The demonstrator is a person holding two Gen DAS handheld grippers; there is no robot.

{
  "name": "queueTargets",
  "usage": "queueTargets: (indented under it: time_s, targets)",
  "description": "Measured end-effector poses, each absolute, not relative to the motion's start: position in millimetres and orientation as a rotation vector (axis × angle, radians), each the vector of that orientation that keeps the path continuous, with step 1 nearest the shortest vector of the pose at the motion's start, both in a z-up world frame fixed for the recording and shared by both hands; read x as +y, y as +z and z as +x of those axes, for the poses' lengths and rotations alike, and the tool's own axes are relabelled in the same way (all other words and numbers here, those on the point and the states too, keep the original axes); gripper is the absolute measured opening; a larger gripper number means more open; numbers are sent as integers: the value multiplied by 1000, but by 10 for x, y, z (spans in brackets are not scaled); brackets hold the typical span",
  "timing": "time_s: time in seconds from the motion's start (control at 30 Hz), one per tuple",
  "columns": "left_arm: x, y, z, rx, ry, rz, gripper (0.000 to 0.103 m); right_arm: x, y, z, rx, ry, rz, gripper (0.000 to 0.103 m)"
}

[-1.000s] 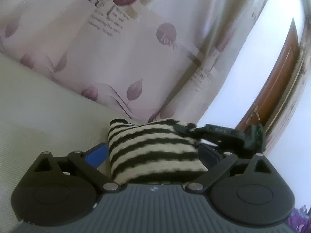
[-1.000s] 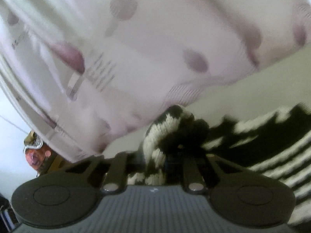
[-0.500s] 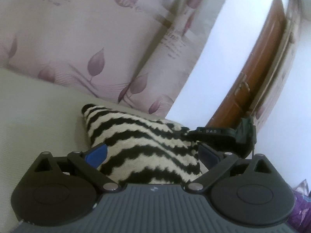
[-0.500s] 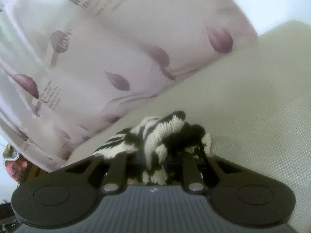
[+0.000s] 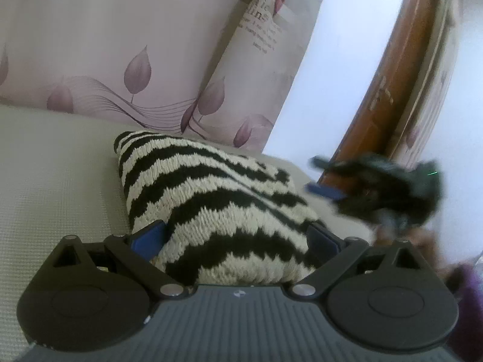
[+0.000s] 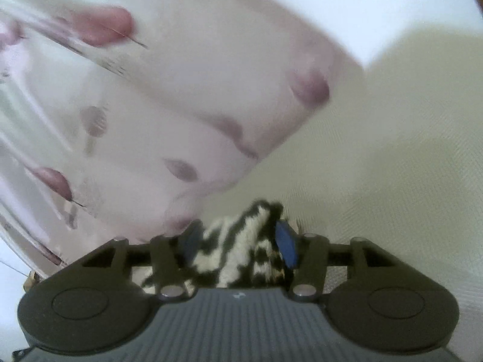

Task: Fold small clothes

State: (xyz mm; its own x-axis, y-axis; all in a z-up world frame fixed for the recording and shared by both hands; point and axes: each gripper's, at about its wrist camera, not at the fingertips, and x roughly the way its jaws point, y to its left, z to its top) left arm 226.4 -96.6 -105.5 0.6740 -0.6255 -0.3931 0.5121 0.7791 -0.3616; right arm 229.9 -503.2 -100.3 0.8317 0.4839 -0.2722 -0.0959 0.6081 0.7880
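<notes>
A black-and-cream zebra-striped knitted garment (image 5: 211,199) lies bunched on a cream mattress (image 5: 54,187). My left gripper (image 5: 235,235) has its blue pads (image 5: 149,236) wide apart on either side of the garment, open. In the left wrist view my right gripper (image 5: 386,187) is a blurred dark shape off the garment's right edge. In the right wrist view my right gripper (image 6: 238,241) has its blue pads (image 6: 285,246) parted, with the garment's edge (image 6: 238,241) lying between them.
A pink curtain (image 5: 126,45) with purple leaf print hangs behind the mattress. A white wall and a brown wooden door (image 5: 392,84) stand at the right. In the right wrist view the curtain (image 6: 151,105) is blurred, and mattress surface (image 6: 392,166) fills the right.
The right gripper's jaws have opened from a tight pinch on the garment and it has moved away to the right. The garment has settled lower on the mattress. The left gripper stays open.
</notes>
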Motion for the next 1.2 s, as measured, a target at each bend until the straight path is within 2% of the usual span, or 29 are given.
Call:
queueTargets:
  time_s: [0.1, 0.3, 0.4, 0.43, 0.47, 0.5, 0.7, 0.83, 0.97, 1.03, 1.1, 1.2]
  targets:
    - [-964, -1101, 2232, 517, -652, -205, 98, -4907, -853, 2016, 469, 454, 743, 53]
    - [-862, -1197, 2189, 482, -648, -259, 99, -4581, -1063, 1940, 660, 550, 698, 53]
    - [-843, -1207, 2197, 484, -649, -266, 101, -4512, -1168, 1904, 686, 577, 743, 51]
    - [-845, -1203, 2199, 486, -650, -261, 101, -4488, -1173, 1890, 682, 581, 739, 47]
    - [-844, -1200, 2196, 487, -650, -260, 101, -4453, -1160, 1880, 675, 577, 713, 17]
    - [-844, -1199, 2188, 485, -651, -259, 102, -4415, -1146, 1888, 675, 564, 682, 11]
    - [-850, -1195, 2138, 474, -667, -235, 102, -4472, -874, 1736, 560, 470, 526, 10]
    - [-828, -1173, 2123, 480, -649, -245, 102, -4447, -1029, 1800, 659, 482, 496, 10]
    - [-618, -1063, 2106, 466, -593, -432, 98, -4481, -1163, 1802, 655, 472, 539, 11]
    - [-621, -962, 2108, 434, -581, -438, 85, -4520, -1206, 1784, 643, 478, 564, 11]
    - [-754, -848, 2125, 404, -617, -348, 50, -4520, -1210, 1751, 628, 478, 577, 11]
    - [-1030, -794, 2148, 377, -625, -197, 35, -4562, -1230, 1734, 620, 478, 611, 11]
